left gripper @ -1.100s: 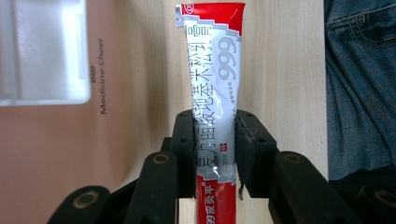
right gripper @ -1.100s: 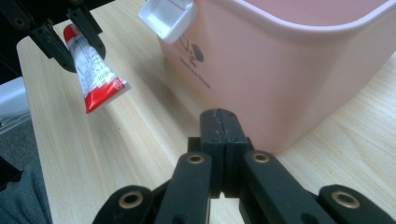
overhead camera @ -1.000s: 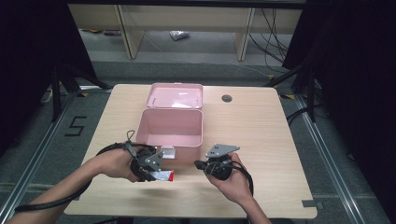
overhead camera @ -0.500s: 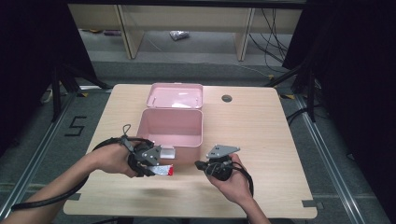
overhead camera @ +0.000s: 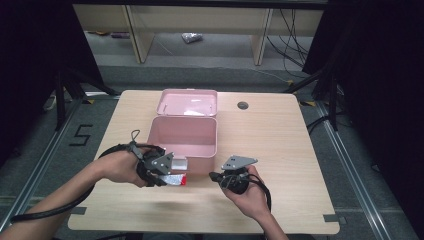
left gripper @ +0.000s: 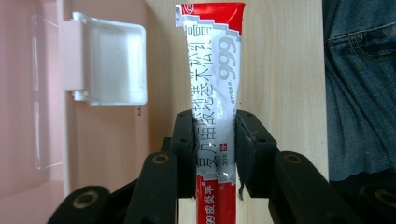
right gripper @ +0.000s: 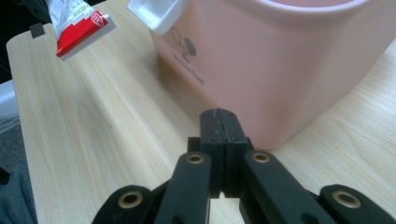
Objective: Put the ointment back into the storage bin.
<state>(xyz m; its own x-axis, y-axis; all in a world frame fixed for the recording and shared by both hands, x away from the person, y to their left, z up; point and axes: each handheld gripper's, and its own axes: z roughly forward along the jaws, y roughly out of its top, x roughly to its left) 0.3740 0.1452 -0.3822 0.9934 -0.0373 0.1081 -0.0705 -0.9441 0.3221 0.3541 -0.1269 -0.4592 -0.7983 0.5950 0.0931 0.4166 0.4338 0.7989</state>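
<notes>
Tube (left gripper: 212, 98) of ointment, red and white with a flat crimped tail, sits clamped across its middle in the left gripper (left gripper: 215, 140), whose pads press on both sides of it. It hangs just above the table (overhead camera: 280, 135), beside the front wall of the pink box (overhead camera: 184, 136) and near the white latch (left gripper: 109, 58).

It looks light and soft: the foil-like skin already shows creases, so a hard squeeze could dent it or push paste toward the cap. The surface seems glossy and may slip if gripped at the thin tail. The middle, where the body is fuller yet still flat enough for the pads, seems the best hold.

Beyond it the box stands open, lid (overhead camera: 188, 103) laid back. The right gripper (right gripper: 218, 122) rests with jaws together, empty, pointing at the box's near corner.
</notes>
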